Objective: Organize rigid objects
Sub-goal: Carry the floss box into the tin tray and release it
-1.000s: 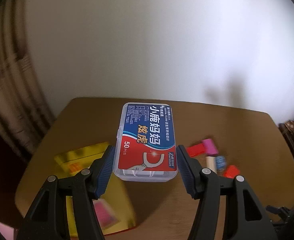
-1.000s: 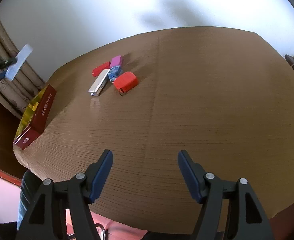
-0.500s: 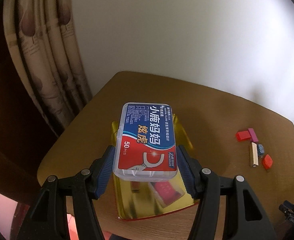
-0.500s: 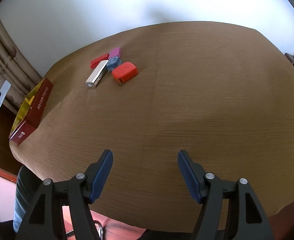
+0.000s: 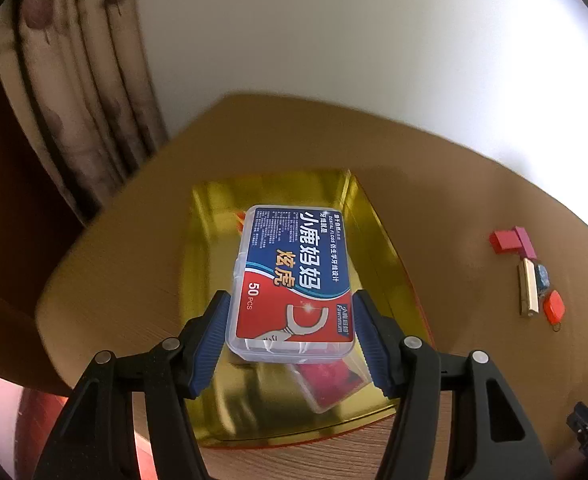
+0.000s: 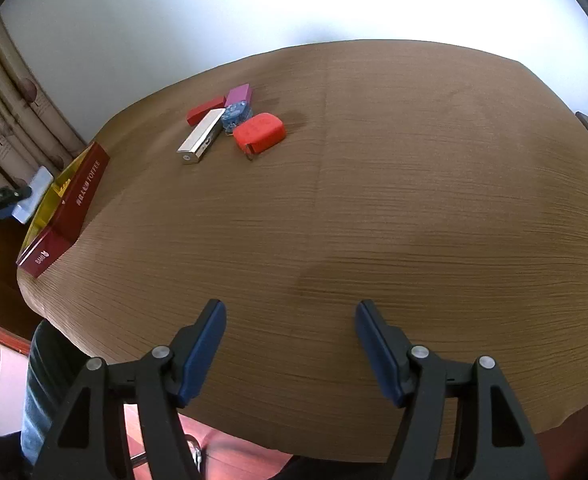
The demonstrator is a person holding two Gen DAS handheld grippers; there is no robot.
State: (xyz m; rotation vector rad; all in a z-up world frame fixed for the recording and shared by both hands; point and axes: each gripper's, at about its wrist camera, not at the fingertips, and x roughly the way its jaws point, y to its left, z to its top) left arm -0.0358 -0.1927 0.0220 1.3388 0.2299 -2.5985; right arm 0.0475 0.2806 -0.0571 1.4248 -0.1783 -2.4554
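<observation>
My left gripper (image 5: 289, 334) is shut on a clear dental floss box (image 5: 291, 280) with a blue and red label, held above the open gold-lined tin (image 5: 390, 248) at the table's left end. A red packet (image 5: 334, 380) lies inside the tin. The tin also shows in the right wrist view (image 6: 73, 204) with red sides, and the floss box (image 6: 33, 192) hangs over it. My right gripper (image 6: 289, 344) is open and empty above the table's near edge. A red case (image 6: 259, 132), a silver bar (image 6: 199, 140), a blue item (image 6: 235, 114), a purple block (image 6: 238, 94) and a red block (image 6: 205, 110) lie clustered on the table.
The round wooden table (image 6: 414, 200) stands against a white wall. Curtains (image 5: 73, 100) hang left of the table. The same cluster of small items (image 5: 528, 276) lies to the right of the tin in the left wrist view.
My left gripper has carried the floss box leftward and down, over the tin. The right gripper has barely moved.
</observation>
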